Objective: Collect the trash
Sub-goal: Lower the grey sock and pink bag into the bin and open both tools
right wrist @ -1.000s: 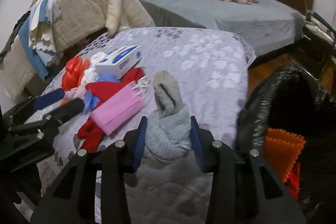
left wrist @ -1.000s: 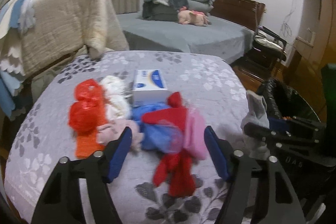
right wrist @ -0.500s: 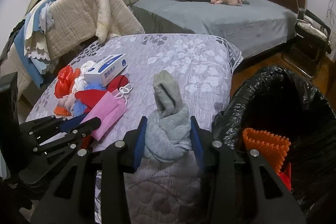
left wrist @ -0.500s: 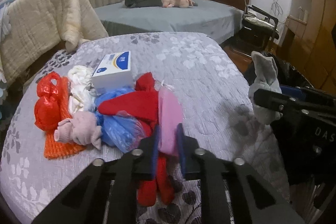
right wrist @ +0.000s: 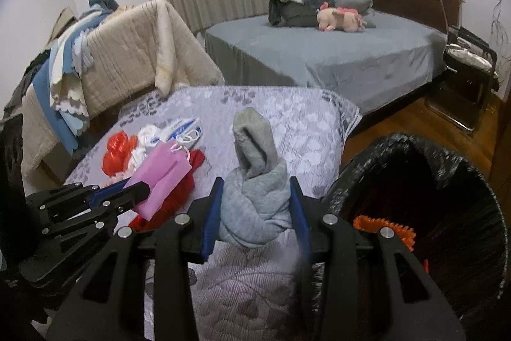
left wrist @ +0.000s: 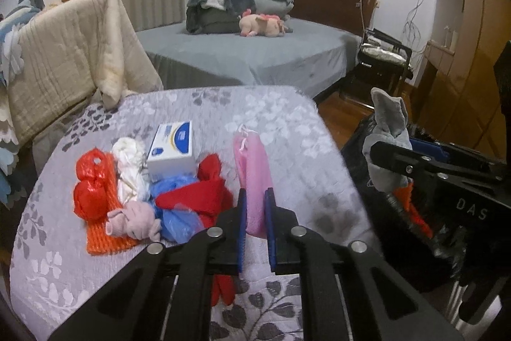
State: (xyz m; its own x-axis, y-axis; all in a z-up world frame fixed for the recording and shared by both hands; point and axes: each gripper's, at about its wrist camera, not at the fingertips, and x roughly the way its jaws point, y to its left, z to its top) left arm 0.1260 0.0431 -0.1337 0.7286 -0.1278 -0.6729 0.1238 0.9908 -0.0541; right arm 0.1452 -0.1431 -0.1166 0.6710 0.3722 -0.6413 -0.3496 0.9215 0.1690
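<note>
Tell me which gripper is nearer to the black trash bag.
Right. The right gripper, holding the grey sock, is beside the black trash bag; the left gripper is farther, over the pile.

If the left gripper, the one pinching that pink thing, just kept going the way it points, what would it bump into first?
Probably the quilted tabletop. The left gripper, shut on the pink pouch, tilts downward, and the cloth ahead looks bare, with the white box off to its left. Depth is hard to judge through this lens.
</note>
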